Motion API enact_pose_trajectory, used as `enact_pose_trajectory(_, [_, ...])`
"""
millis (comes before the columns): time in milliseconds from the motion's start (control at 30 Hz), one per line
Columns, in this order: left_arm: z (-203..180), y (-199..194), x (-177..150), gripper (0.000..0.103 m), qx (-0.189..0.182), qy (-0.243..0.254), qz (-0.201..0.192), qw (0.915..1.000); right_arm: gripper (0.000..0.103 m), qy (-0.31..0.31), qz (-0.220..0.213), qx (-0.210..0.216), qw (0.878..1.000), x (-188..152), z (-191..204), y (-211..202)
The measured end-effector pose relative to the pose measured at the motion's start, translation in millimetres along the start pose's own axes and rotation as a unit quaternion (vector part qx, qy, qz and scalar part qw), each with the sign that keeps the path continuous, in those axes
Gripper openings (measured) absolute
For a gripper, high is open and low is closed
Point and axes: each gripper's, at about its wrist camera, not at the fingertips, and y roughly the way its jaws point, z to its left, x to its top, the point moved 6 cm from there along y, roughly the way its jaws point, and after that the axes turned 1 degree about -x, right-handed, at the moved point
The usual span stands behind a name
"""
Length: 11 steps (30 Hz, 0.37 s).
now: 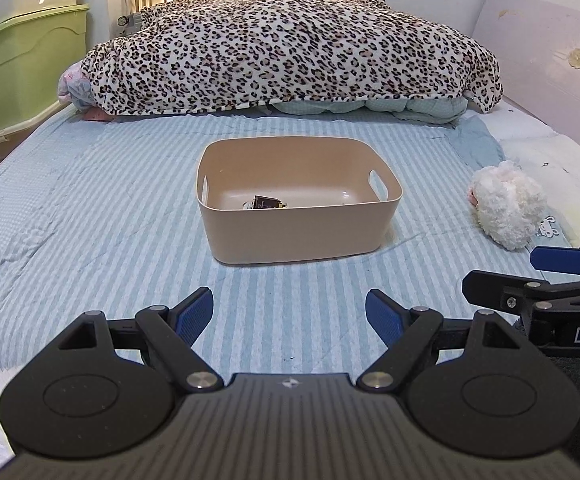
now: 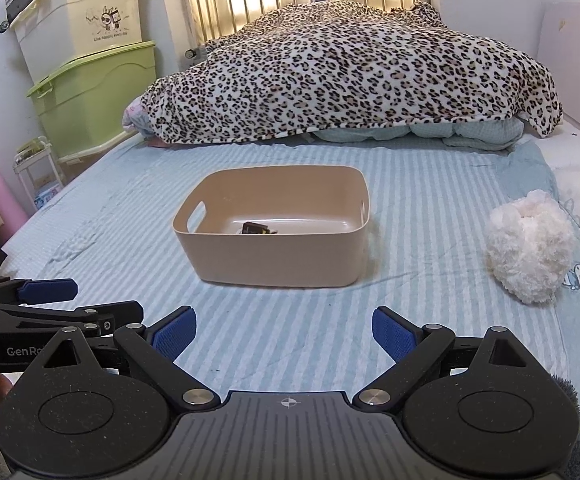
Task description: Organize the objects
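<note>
A beige plastic bin [image 1: 302, 236] [image 2: 278, 256] stands in the middle of the bed with a small dark packet [image 1: 267, 202] [image 2: 255, 228] on its floor. A fluffy white plush toy [image 1: 508, 206] [image 2: 530, 250] lies on the sheet to the bin's right. My left gripper [image 1: 289, 314] is open and empty, low over the sheet in front of the bin. My right gripper [image 2: 284, 332] is open and empty too, beside the left one; it also shows in the left wrist view [image 1: 530, 276].
A leopard-print blanket [image 1: 290, 44] [image 2: 350, 72] is heaped across the far half of the bed. Green and cream storage boxes [image 2: 86, 80] stand left of the bed. A pale headboard [image 1: 550, 52] runs along the right side. The blue striped sheet [image 1: 90, 208] covers the mattress.
</note>
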Motion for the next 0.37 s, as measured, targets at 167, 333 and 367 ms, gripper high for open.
enact_pose_trajectory(167, [-0.4, 0.4, -0.3, 0.084, 0.003, 0.001, 0.005, 1.0, 0.096, 0.0, 0.004, 0.0, 1.0, -0.6, 1.3, 1.7])
enact_pose_trajectory(333, [1.7, -1.6, 2.2, 0.084, 0.004, -0.003, -0.002, 1.0, 0.096, 0.003, 0.006, -0.001, 1.0, -0.3, 0.4, 4.2])
enact_pose_trajectory(367, [1.7, -1.4, 3.0, 0.084, 0.004, -0.005, -0.002, 1.0, 0.096, 0.003, 0.007, -0.002, 1.0, -0.1, -0.6, 5.0])
